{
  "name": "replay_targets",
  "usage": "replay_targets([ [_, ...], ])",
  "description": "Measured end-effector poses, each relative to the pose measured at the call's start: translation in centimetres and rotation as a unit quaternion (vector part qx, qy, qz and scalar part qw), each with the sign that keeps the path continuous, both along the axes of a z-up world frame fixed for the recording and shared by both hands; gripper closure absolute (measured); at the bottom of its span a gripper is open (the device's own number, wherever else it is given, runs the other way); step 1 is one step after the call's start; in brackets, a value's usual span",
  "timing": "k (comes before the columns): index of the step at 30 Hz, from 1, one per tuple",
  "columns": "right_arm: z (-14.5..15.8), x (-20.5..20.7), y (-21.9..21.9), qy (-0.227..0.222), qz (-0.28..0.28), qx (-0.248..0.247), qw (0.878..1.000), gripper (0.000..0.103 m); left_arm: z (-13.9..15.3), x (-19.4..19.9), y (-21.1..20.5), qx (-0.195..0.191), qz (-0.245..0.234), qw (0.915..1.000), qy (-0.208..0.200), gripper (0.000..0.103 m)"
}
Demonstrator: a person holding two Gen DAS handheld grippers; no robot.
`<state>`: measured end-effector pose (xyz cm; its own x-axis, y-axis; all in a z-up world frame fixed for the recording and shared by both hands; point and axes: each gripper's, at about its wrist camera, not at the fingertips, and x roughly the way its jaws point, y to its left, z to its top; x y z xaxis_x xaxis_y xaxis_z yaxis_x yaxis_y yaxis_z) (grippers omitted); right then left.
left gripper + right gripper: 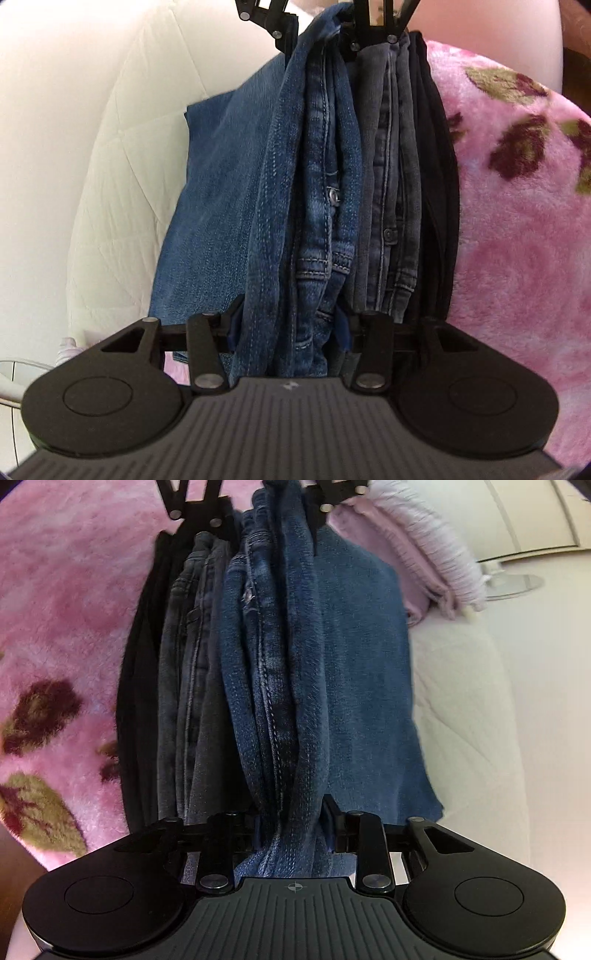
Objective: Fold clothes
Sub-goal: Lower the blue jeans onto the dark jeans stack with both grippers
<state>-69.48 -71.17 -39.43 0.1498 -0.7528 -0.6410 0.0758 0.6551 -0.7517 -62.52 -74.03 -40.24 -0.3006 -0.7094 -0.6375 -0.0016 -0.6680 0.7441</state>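
A folded pair of blue jeans [280, 184] is stretched between my two grippers, which face each other. In the left wrist view my left gripper [291, 317] is shut on the near end of the bundle, and my right gripper [319, 26] clamps the far end at the top. The right wrist view mirrors this: my right gripper [293, 819] pinches the blue jeans [295, 664], with my left gripper [273, 506] at the far end. Folded grey jeans [391, 166] [188, 664] and a black garment [439, 184] [136, 701] lie pressed against the blue pair.
A fluffy pink blanket [517, 221] [55, 609] with dark flowers lies beyond the black garment. A white quilted surface [110, 147] [480, 738] spreads on the other side. A folded lilac garment [406, 554] sits at the far end.
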Motion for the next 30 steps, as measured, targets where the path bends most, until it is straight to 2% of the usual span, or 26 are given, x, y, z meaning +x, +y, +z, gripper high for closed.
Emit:
replay_targets([
  [6, 1.3, -1.0, 0.4, 0.0, -0.001, -0.006, 1.0, 0.072, 0.7, 1.3, -0.8, 0.007, -0.04, 0.9991, -0.009, 0.059],
  [9, 0.9, -0.6, 0.7, -0.021, -0.021, 0.005, 1.0, 0.071, 0.8, 1.8, -0.9, -0.006, -0.054, 0.9983, -0.018, 0.06],
  [13, 2.3, 0.4, 0.3, -0.074, -0.078, 0.009, 0.994, 0.077, 1.8, 2.2, -2.0, -0.037, -0.029, 0.9988, -0.009, 0.059],
  [15, 2.4, 0.7, 0.6, -0.089, -0.092, 0.004, 0.992, 0.077, 1.2, 2.3, -2.3, -0.033, -0.02, 0.9992, -0.007, 0.059],
  [19, 0.7, 0.9, 1.1, -0.069, -0.09, 0.009, 0.994, 0.077, -0.6, 3.0, -1.3, -0.03, -0.027, 0.9991, -0.012, 0.059],
  [27, 0.9, 0.7, 1.3, -0.064, -0.075, 0.012, 0.995, 0.077, -0.4, 3.3, -1.3, -0.022, -0.006, 0.9997, 0.0, 0.059],
  [30, 0.5, 0.9, 1.1, -0.042, -0.062, 0.015, 0.997, 0.077, 0.4, 3.7, -1.3, -0.013, -0.003, 0.9999, 0.002, 0.058],
])
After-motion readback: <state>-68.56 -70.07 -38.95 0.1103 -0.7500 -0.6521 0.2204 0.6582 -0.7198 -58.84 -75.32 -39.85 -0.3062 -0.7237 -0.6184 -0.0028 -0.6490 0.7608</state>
